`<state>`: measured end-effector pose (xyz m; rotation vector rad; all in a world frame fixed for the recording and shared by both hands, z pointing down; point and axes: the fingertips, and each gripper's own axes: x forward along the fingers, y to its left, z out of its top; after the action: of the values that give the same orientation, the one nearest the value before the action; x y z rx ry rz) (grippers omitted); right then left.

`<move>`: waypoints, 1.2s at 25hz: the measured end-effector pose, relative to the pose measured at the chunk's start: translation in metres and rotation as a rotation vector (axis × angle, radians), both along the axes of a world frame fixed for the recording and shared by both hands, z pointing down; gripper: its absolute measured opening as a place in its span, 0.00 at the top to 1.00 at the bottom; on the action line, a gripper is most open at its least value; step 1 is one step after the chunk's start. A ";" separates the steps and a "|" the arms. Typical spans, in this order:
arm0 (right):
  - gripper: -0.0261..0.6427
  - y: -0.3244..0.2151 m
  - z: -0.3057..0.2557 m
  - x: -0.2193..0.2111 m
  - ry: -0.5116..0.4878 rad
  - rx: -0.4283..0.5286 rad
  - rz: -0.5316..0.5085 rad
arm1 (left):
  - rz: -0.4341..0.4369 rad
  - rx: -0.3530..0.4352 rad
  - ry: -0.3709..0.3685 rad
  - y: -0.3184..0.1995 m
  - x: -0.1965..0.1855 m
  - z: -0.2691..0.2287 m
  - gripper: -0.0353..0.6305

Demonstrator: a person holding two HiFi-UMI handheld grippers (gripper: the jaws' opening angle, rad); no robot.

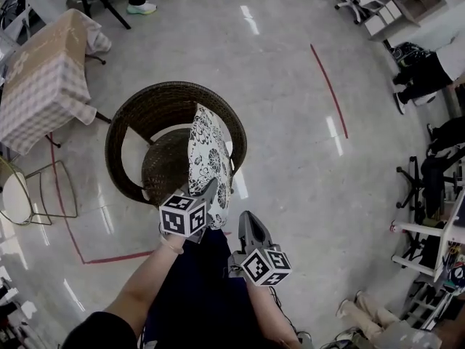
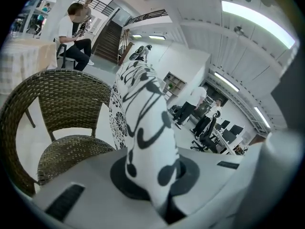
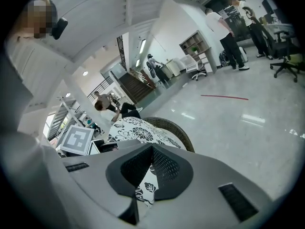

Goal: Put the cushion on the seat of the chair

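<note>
- table (image 1: 43, 86) under a checked cloth stands well to the left of the chair, apart from it
- chair (image 1: 166, 93), the landmark, is a round dark wicker piece on the glossy floor; its seat (image 1: 164, 169) is bare on the left half
- cushion (image 1: 207, 155), white with black floral print, stands on edge over the right part of the chair's seat, leaning toward the right armrest; it does not lie flat on the seat
- left gripper (image 1: 208, 195) is at the chair's near edge, clenched on the cushion's lower border; in the left gripper view the cloth rises straight out from between the dark pads
- right gripper (image 1: 243, 217) is just off the chair's near right side, beside the cushion's lower corner; its jaws are drawn together at the tips; patterned cloth shows in the narrow gap behind them, but whether any of it is pinched cannot be told
- red line (image 1: 330, 89) runs along the floor to the right of the chair, well apart from it
- a seated person (image 1: 425, 78) in dark trousers is far to the right of the chair, by the room's edge
</note>
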<state>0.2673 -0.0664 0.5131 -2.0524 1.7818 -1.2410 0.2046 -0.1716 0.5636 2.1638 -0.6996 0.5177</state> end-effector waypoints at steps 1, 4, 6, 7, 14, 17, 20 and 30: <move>0.92 0.001 0.001 0.003 -0.001 -0.003 -0.007 | -0.003 -0.007 -0.004 0.000 0.003 0.005 0.91; 0.92 0.001 0.002 0.011 0.003 -0.006 -0.031 | -0.003 -0.026 -0.021 0.002 0.011 0.022 0.91; 0.92 -0.002 0.004 0.013 0.003 -0.005 -0.047 | -0.011 -0.027 -0.029 0.000 0.012 0.031 0.91; 0.92 -0.003 0.005 0.013 0.001 -0.006 -0.056 | -0.019 -0.027 -0.032 -0.002 0.011 0.035 0.91; 0.92 -0.007 0.018 0.002 -0.021 -0.036 -0.099 | -0.064 -0.036 -0.055 -0.011 -0.009 0.045 0.91; 0.92 -0.009 0.021 -0.006 -0.030 -0.042 -0.107 | -0.083 -0.045 -0.062 -0.012 -0.023 0.051 0.91; 0.92 -0.013 0.021 -0.013 -0.039 -0.042 -0.115 | -0.104 -0.055 -0.065 -0.014 -0.038 0.058 0.91; 0.92 -0.027 0.028 -0.028 -0.042 -0.034 -0.139 | -0.164 -0.084 -0.083 -0.018 -0.081 0.086 0.91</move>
<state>0.2395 -0.0934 0.5411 -1.9331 1.9256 -1.3496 0.1234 -0.1897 0.6495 1.9965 -0.8764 0.5425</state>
